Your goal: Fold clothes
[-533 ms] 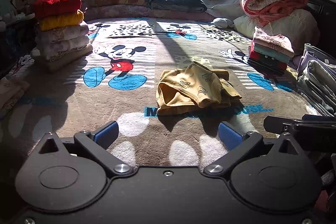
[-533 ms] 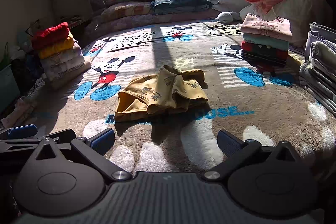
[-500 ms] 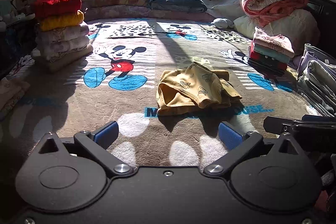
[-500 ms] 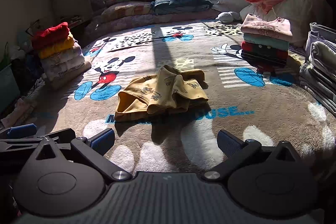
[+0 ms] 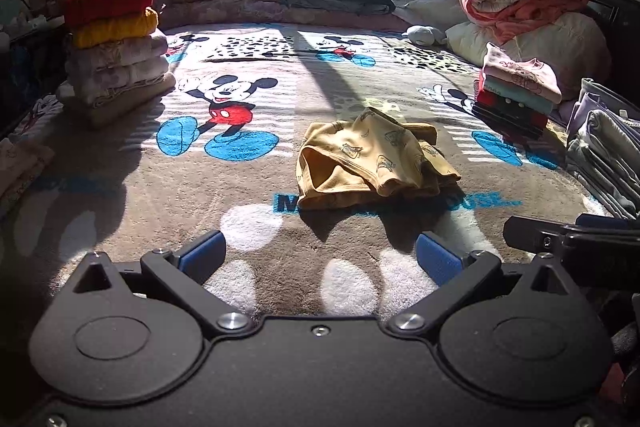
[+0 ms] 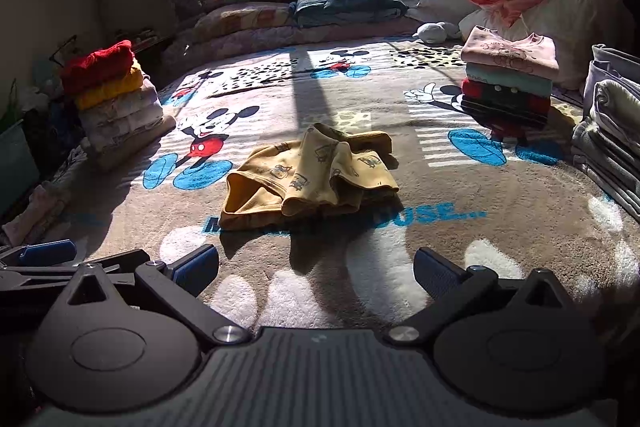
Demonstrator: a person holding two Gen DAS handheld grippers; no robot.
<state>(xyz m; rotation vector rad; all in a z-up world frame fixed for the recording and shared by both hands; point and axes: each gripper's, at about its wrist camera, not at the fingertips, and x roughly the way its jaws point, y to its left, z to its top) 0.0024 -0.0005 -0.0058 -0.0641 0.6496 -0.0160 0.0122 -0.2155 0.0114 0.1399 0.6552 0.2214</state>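
On the blanket (image 5: 120,187), lettering "M…OUSE" flanks the yellow garment (image 5: 372,159).

soft yellow cloth garment (image 5: 372,159) on plush fleece blanket (image 5: 160,203)

Garment (image 5: 372,163) lies mid-blanket (image 5: 160,195), between left stack (image 5: 116,43) and right stack (image 5: 516,95)
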